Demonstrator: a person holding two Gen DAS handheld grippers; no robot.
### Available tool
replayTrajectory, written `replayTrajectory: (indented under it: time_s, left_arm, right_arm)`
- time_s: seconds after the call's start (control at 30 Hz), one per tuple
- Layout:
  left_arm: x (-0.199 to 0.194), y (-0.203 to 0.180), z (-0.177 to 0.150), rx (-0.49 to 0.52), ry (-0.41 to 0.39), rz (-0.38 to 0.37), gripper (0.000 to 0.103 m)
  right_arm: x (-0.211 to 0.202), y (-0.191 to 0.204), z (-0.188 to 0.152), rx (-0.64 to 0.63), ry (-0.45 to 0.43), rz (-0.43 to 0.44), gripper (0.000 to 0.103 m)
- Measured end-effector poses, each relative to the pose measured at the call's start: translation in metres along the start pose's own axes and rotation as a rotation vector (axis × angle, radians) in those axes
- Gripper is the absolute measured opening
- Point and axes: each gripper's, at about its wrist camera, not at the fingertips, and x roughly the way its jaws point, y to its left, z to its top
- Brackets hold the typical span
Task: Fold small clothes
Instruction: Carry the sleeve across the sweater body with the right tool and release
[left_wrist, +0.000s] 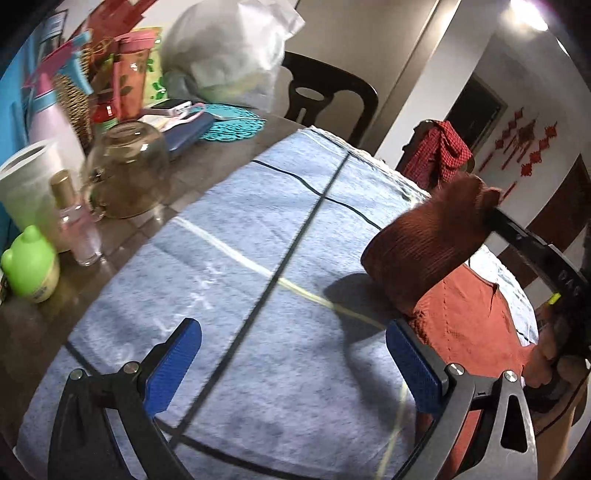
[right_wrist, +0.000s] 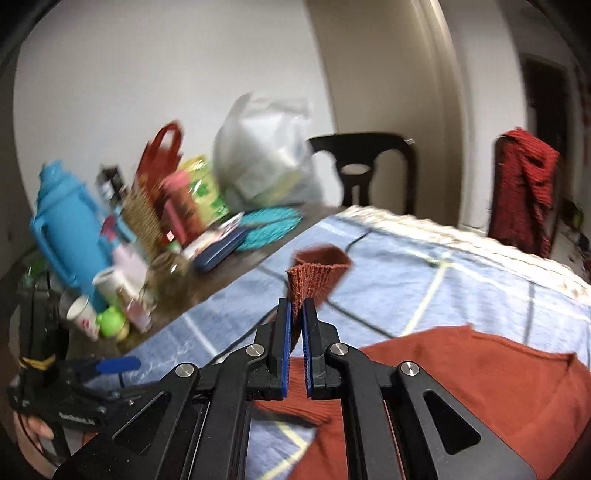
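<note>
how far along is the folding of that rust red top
Early on. Done: the rust red top is laid out on the blue towel. In hand: the right gripper is shut on a ribbed sleeve cuff, lifted off the towel. The left gripper is open and holds nothing. Left: the body looks mostly flat, so the folds themselves seem not yet made.

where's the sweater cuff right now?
The cuff is pinched in the right gripper, lifted above the blue towel. In the left wrist view it hangs at right, above the sweater body, right of the open left gripper.
</note>
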Motion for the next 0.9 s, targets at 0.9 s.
replayTrajectory:
  time_s: [0.9]
  left_arm:
    - [0.073, -0.123, 0.021, 0.144, 0.097, -0.025, 0.101]
  right_arm:
    - [-0.053, -0.111, -0.065, 0.205, 0.026, -0.210, 0.005]
